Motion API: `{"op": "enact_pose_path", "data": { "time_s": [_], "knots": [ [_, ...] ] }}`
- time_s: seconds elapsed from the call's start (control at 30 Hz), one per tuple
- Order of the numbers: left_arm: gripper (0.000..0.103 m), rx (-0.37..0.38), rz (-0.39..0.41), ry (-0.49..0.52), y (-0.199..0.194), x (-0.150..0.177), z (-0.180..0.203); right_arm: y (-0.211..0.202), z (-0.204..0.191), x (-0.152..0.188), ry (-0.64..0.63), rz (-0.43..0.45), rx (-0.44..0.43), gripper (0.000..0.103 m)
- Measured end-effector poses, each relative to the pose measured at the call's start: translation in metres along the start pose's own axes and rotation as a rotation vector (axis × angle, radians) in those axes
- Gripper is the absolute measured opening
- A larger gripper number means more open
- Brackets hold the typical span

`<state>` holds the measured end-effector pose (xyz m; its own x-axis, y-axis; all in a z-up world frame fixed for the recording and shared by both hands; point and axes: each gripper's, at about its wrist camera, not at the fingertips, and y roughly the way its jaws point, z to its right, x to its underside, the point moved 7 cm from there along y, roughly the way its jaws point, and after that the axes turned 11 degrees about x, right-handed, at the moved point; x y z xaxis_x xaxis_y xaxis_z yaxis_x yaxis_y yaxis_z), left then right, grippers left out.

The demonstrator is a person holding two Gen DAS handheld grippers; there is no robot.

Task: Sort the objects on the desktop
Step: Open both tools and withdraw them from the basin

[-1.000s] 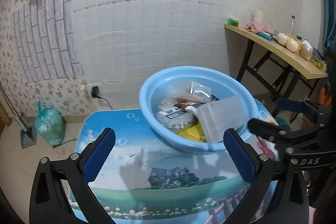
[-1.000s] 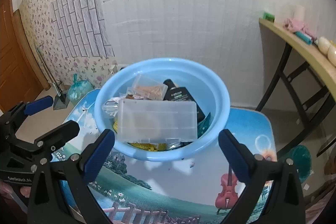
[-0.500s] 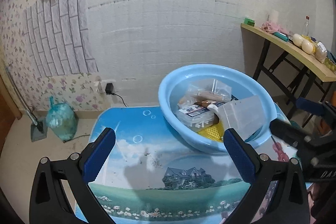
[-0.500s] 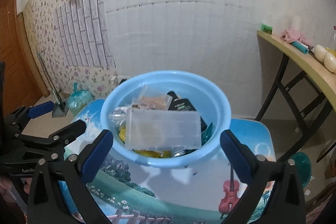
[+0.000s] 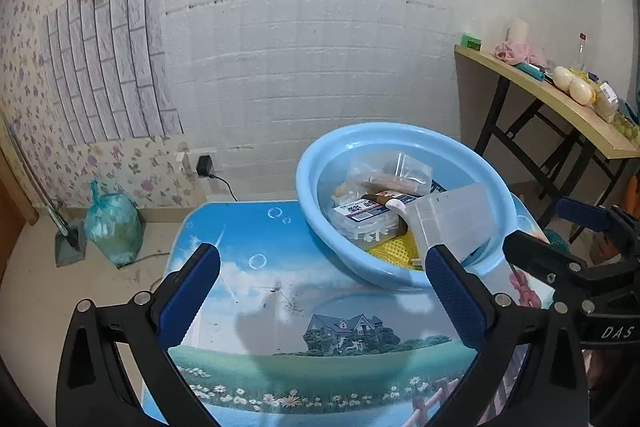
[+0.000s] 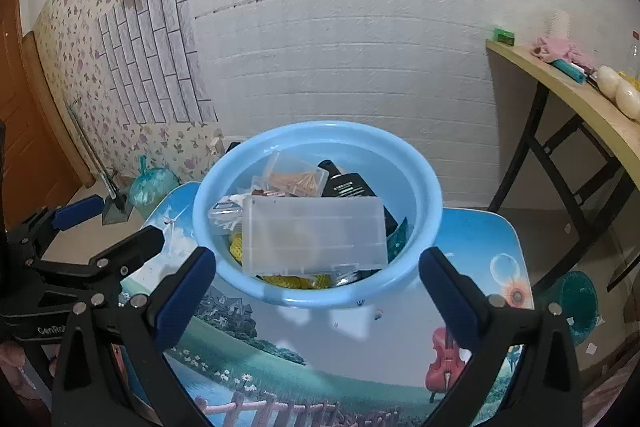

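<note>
A light blue basin [image 6: 416,187] stands on a small table with a printed landscape top [image 6: 360,355]. It holds a clear plastic organiser box [image 6: 316,233] on top, a black bottle [image 6: 348,185], a bag of brown sticks [image 6: 294,181], a yellow mesh item [image 6: 288,281] and small packs. In the left wrist view the basin [image 5: 320,163] is to the right, with the clear box [image 5: 454,221] and a labelled pack [image 5: 360,213]. My left gripper [image 5: 320,291] is open and empty over the table's left part. My right gripper [image 6: 316,287] is open and empty, just in front of the basin.
A wooden side table [image 5: 560,103] with bottles, eggs and cloths stands at the right wall. A tied plastic bag [image 5: 114,223] and a dustpan [image 5: 68,239] are on the floor at left. A charger [image 5: 205,163] is plugged into the wall. A green bin [image 6: 580,303] is at right.
My left gripper has swung left, so the basin now lies further right in its view. My right gripper has drawn back and risen slightly. Both stay open.
</note>
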<state>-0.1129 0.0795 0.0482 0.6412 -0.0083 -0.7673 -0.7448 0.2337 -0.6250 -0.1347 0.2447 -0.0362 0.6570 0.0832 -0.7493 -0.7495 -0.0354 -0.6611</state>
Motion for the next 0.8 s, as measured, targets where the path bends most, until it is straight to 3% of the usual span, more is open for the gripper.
{"op": "enact_pose_path", "data": {
  "time_s": [0.8],
  "knots": [
    [0.103,0.022,0.017,0.001,-0.034,0.011,0.014,-0.036,0.002,0.010,0.026,0.030,0.005,0.103]
  ]
}}
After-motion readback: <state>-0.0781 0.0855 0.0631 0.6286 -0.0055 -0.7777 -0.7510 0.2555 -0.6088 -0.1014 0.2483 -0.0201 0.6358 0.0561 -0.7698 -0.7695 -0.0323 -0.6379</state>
